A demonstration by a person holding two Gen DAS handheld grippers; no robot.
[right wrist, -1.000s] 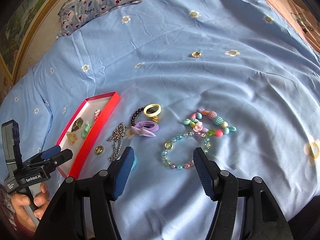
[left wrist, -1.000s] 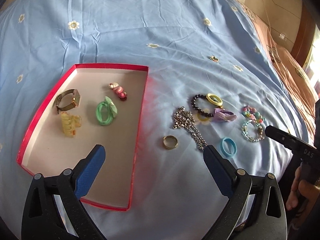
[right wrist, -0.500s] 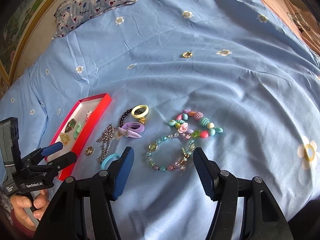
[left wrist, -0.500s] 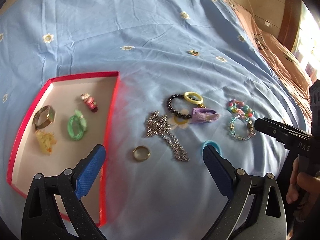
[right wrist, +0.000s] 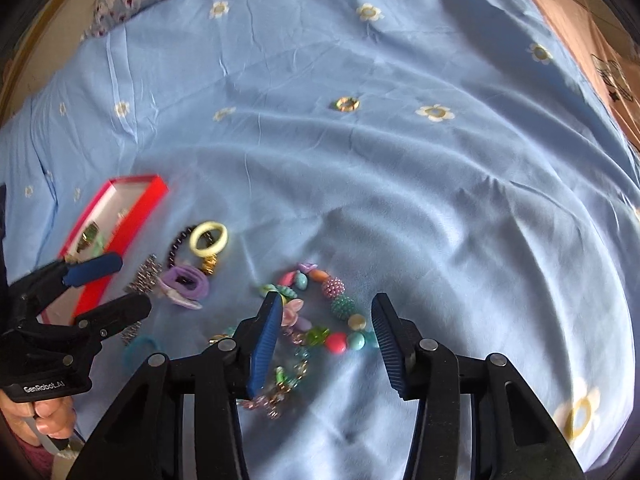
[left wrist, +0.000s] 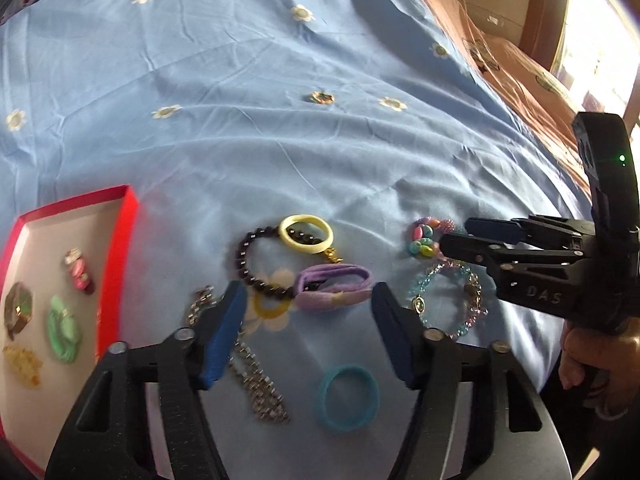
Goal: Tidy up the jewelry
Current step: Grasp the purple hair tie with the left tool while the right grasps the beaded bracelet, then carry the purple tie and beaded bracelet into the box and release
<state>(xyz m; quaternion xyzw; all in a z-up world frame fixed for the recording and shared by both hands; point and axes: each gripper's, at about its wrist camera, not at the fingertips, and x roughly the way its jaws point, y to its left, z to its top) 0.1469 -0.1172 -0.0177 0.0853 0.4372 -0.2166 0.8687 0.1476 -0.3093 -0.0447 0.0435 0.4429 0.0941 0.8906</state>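
On the blue flowered bedsheet (left wrist: pixel 280 132), beside the red-rimmed cardboard tray (left wrist: pixel 128 240), both tongs are closing, still apart. Left tongs (left wrist: pixel 306 332) bracket the soft purple hair tie (left wrist: pixel 334 290), presumably lining up a pinch; right tongs (right wrist: pixel 324 340) straddle the chunky multicoloured bead bracelet (right wrist: pixel 340 306), untouched.

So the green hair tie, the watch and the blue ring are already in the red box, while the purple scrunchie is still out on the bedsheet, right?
Not quite. The blue ring is not in the red box; the left wrist view shows it lying on the bedsheet, near the silver chain. The green hair tie and the watch are in the box, and the purple scrunchie is still out on the sheet.
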